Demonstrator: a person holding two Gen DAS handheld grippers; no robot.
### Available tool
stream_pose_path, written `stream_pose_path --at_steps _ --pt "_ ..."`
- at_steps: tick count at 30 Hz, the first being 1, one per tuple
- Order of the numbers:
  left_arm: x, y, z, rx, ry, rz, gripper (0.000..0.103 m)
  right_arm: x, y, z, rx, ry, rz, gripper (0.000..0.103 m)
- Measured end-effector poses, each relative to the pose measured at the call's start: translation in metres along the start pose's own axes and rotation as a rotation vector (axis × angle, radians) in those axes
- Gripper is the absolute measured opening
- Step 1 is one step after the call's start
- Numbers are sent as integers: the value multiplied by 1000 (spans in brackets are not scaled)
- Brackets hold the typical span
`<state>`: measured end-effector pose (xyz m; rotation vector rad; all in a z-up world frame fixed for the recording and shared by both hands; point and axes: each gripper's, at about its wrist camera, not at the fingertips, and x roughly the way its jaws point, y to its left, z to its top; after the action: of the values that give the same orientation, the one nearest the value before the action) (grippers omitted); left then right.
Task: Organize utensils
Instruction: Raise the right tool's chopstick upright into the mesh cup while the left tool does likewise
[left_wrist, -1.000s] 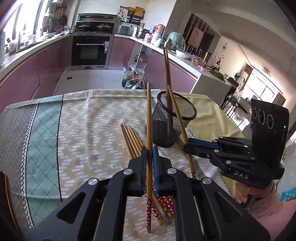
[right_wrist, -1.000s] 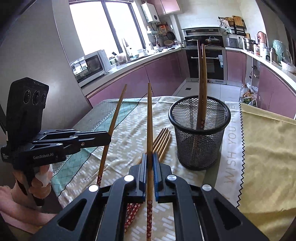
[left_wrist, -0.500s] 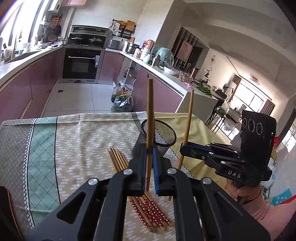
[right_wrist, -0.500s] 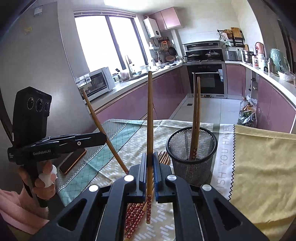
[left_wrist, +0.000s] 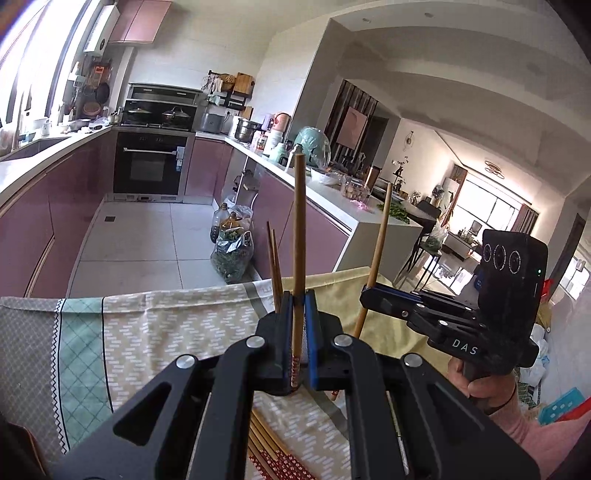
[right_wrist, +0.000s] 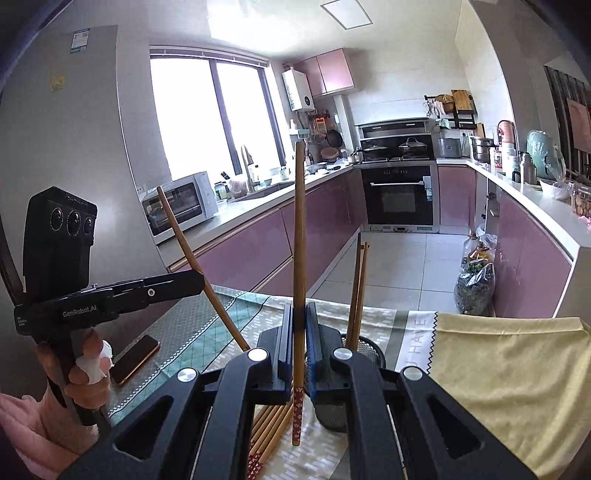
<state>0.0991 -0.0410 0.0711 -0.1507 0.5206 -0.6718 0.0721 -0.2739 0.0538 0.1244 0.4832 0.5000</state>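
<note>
Left gripper (left_wrist: 298, 325) and right gripper (right_wrist: 299, 332) each clamp 1 chopstick upright; lower tips-first into mesh holder (right_wrist: 369, 345), clearing its 2 standing chopsticks (right_wrist: 357, 291)

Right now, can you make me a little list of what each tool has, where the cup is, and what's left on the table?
left tool: shut on one chopstick, held upright
right tool: shut on one chopstick, held upright
cup: black mesh, on the cloth, two chopsticks standing inside
table: a bundle of chopsticks lying flat
extra: a phone beside the cloth
</note>
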Motion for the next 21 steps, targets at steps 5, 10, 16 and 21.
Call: stream_pose_path --at_steps 5,10,16,21 --pt "2 -6 17 19 -28 -4 7 -1 -3 14 -10 -33 -20 6" --pt "10 -11 28 39 -26 9 7 3 -8 23 -15 -58 -47 5" --pt "32 -12 23 57 28 42 7 20 -14 23 -10 -43 -83 5" --pt "57 -9 13 67 105 59 7 39 -22 16 -8 9 -104 5"
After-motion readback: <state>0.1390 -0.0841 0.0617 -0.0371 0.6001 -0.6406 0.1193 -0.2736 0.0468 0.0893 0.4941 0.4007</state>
